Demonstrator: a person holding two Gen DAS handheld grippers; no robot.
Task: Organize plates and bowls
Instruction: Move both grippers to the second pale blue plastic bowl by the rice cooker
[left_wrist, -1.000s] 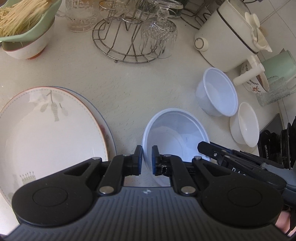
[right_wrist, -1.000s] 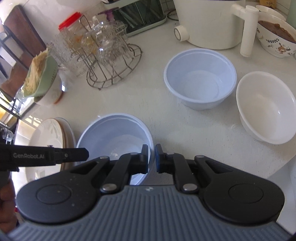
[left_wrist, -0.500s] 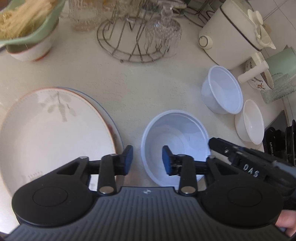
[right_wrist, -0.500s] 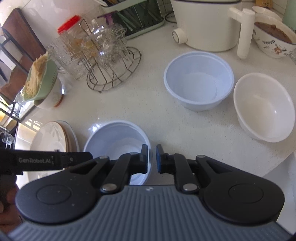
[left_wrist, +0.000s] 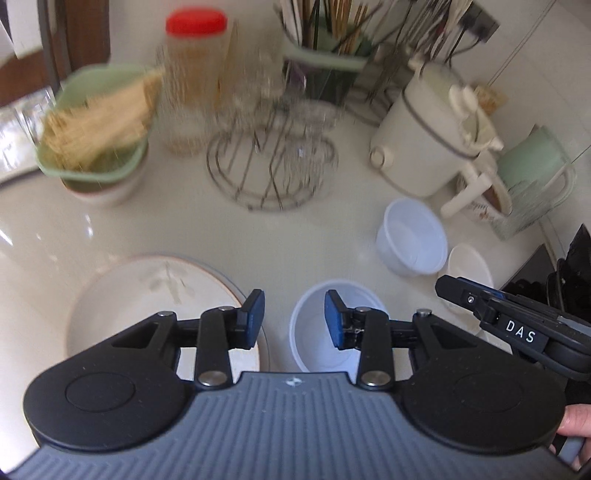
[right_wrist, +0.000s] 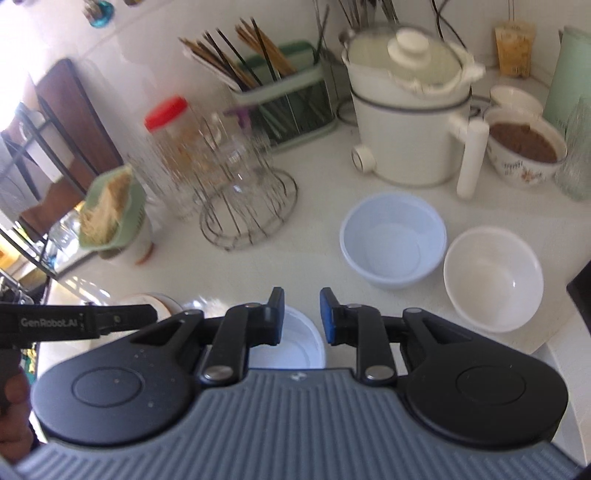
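Note:
A pale blue bowl (left_wrist: 314, 325) sits on the counter just below both grippers; it also shows in the right wrist view (right_wrist: 295, 343). My left gripper (left_wrist: 294, 319) is open and empty above the bowl's left rim. My right gripper (right_wrist: 301, 315) is open and empty above its right rim. A stack of plates (left_wrist: 147, 295) lies left of the bowl. A second pale blue bowl (right_wrist: 393, 240) and a white bowl (right_wrist: 493, 278) stand further right on the counter.
A wire glass rack (right_wrist: 251, 206), a white pot with a handle (right_wrist: 406, 136), a green colander of noodles (left_wrist: 96, 125), a red-lidded jar (left_wrist: 194, 81) and a chopstick holder (right_wrist: 280, 96) crowd the back. A bowl of brown food (right_wrist: 524, 147) stands at the right.
Both grippers have opened, let go of the near blue bowl's rim and risen away from it. The bowl rests on the counter beside the plates.

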